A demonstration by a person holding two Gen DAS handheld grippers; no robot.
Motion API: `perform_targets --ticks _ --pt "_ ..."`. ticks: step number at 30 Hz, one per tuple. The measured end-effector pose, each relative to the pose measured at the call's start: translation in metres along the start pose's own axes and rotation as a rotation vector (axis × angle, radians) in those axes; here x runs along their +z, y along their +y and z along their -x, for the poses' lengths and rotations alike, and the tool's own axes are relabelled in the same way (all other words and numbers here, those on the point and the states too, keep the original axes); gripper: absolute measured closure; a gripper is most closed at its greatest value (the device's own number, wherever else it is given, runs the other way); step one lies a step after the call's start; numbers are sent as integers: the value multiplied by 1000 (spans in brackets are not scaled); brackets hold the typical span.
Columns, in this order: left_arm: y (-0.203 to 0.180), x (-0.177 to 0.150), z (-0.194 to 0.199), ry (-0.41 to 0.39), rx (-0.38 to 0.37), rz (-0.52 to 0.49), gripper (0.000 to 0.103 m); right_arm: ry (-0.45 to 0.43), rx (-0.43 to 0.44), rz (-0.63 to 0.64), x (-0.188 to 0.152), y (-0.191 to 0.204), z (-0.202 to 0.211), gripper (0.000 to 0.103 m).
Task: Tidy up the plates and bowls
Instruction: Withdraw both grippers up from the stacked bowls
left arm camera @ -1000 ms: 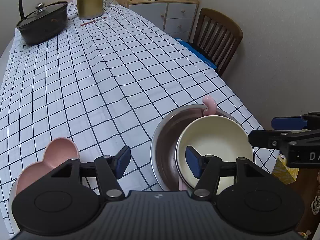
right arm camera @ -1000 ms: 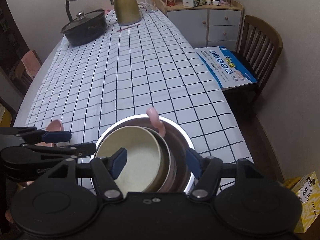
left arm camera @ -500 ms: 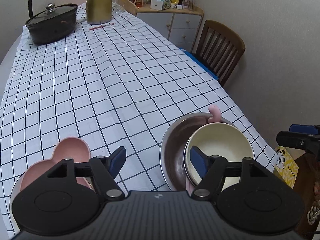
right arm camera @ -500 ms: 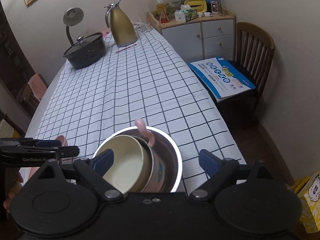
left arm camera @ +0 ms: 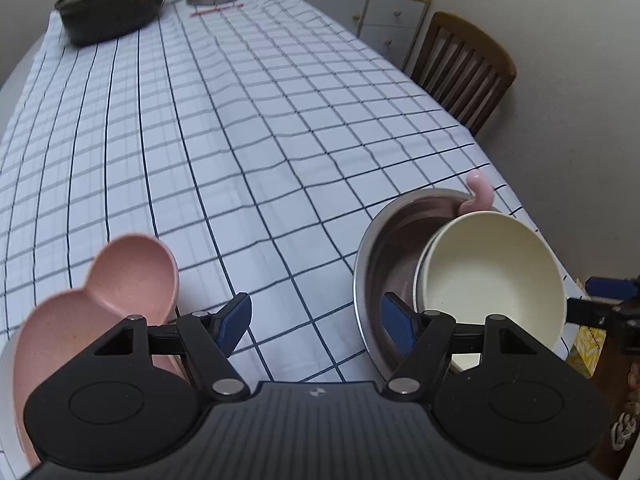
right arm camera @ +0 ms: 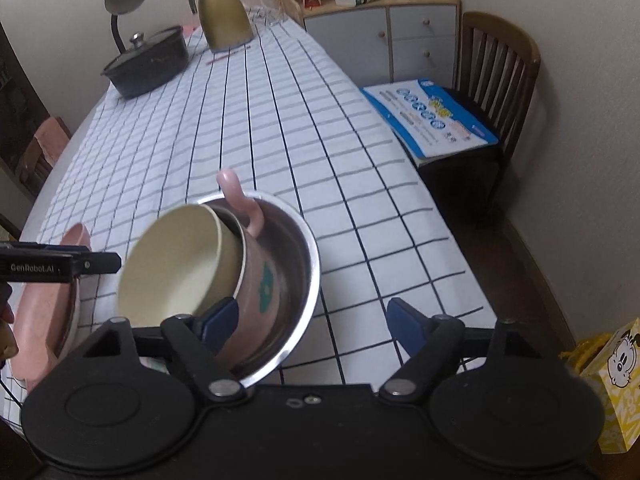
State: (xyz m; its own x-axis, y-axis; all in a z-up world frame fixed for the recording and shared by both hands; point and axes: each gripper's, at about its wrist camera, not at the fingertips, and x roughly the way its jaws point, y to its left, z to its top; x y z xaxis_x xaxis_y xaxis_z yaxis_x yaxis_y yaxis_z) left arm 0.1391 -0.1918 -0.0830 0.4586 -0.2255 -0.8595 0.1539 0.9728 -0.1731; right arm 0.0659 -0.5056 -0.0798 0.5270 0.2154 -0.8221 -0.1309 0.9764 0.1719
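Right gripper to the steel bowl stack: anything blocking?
Nothing visible. The right gripper is open, its left finger already by the pink cup and cream bowl nested in the steel bowl; only bare tablecloth lies between its fingers otherwise.

Long table (right arm camera: 280,128) under white grid-check cloth. Wooden slat-back chair (right arm camera: 500,64) against plain off-white wall (right arm camera: 592,128). Grey-drawer sideboard (right arm camera: 384,36) in far corner. Dark wood floor (right arm camera: 520,264).
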Motion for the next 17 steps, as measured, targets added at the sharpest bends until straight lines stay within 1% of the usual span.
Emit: perform_targets --ticks 3,4,6,7,8,10,12,13,14,17 --pt "2 1 -11 29 -22 19 33 44 12 -6 -1 -1 -14 33" --pt "1 1 -14 40 -27 20 33 52 8 -6 -1 -1 -17 34" --pt "1 1 -18 54 -37 27 34 75 15 -11 0 -3 -25 41" --pt "-1 1 -20 58 -41 28 35 86 21 -20 1 -4 -28 43" --pt "-2 1 -22 64 -45 27 40 98 24 -26 2 -5 -30 44" --pt "-6 1 -25 76 -49 21 45 110 24 -21 2 -5 -33 46" --pt "-8 2 -27 82 -56 21 48 129 25 -21 2 -5 -37 51" --pt "-9 2 -28 82 -56 22 53 138 24 -19 2 -4 -39 53" --pt "-10 3 -29 85 -54 23 56 145 23 -16 2 -4 -41 56" --pt "-9 4 -31 91 -60 31 62 166 25 -5 3 -2 -45 59"
